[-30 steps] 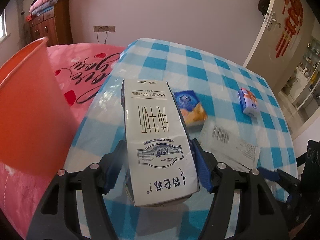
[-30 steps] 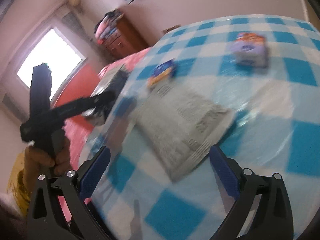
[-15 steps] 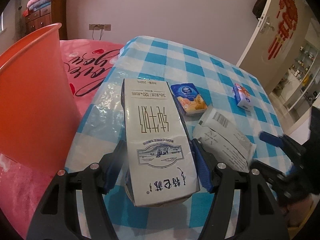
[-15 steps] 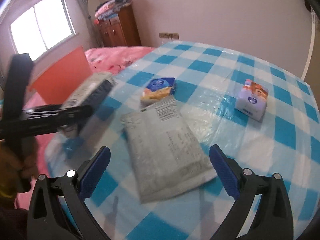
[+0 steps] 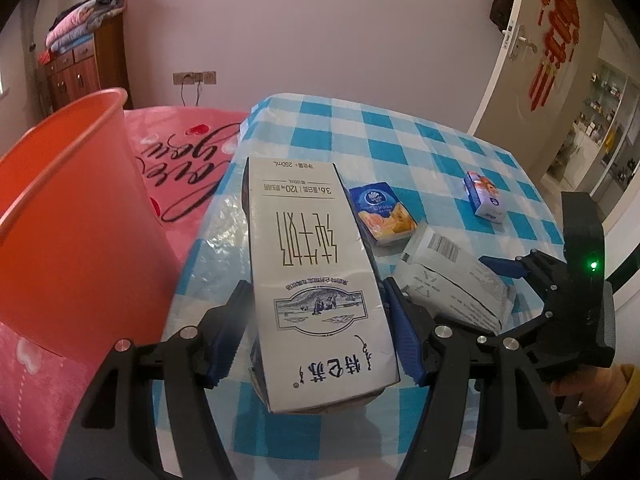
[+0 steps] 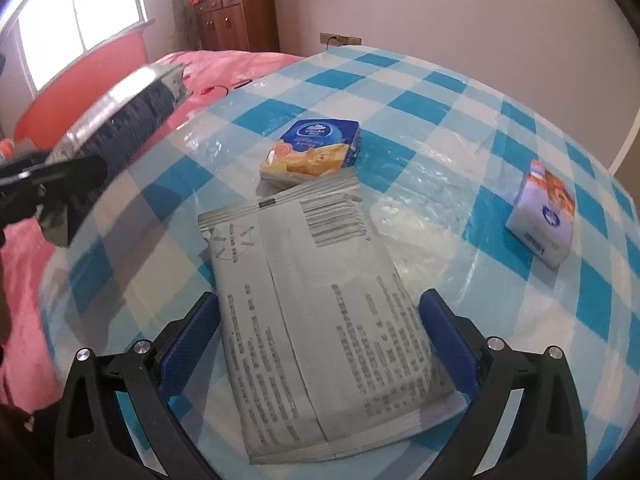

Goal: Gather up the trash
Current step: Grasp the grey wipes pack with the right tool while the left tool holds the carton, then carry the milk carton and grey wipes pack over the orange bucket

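My left gripper [image 5: 316, 336] is shut on a white milk carton [image 5: 312, 272] and holds it above the table's left edge, beside an orange bin [image 5: 68, 216]. The carton also shows in the right wrist view [image 6: 120, 124]. My right gripper [image 6: 320, 344] is open, its fingers either side of a grey foil packet [image 6: 320, 296] that lies flat on the blue checked table [image 6: 440, 128]. The right gripper shows in the left wrist view [image 5: 516, 272] over the packet [image 5: 452, 280].
A blue and orange tissue pack [image 6: 312, 152] lies just beyond the packet. A smaller tissue pack [image 6: 544, 216] lies at the right. A pink bed [image 5: 180, 160] is behind the bin. A wooden dresser [image 6: 236, 16] stands by the wall.
My right gripper has moved in over the grey packet, which now sits between its open fingers. My left gripper has lifted the carton a little and drawn back from the bin.
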{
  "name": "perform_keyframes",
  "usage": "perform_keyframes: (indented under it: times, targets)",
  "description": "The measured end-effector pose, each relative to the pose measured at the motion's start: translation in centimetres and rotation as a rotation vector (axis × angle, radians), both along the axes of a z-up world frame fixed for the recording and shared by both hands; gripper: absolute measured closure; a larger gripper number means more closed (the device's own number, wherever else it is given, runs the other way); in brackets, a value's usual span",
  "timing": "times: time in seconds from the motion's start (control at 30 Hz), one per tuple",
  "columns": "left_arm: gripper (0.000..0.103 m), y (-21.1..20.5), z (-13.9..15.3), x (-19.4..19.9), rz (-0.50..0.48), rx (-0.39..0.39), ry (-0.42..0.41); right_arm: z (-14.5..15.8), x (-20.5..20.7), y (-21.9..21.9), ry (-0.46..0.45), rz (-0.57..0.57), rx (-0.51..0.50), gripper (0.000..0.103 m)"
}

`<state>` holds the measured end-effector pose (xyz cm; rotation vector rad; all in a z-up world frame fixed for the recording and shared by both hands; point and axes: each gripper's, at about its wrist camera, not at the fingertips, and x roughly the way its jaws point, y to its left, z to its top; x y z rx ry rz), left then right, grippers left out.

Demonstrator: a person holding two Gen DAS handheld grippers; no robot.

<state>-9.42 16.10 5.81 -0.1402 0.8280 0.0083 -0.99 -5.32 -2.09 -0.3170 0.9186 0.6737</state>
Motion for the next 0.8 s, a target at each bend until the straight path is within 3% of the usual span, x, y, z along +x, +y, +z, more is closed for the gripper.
perform_keyframes:
  times: [0.17,0.4,0.8]
  targets:
    - [0.037,0.1,0.3,-0.2,-0.005,0.020,-0.011,-0.2,-0.4,0.3,-0.036,-0.008,-0.020,0.006]
    - [0.037,0.1,0.9,-0.6,-0.012,0.031,-0.039,0.3,-1.0,0.1,-0.038,-0.043,-0.016,0.022]
    - [0.037,0.9,2.8,-1.5,-0.012,0.039,-0.102,2.8,-2.8,-1.1,-0.073,-0.148,0.037,0.026]
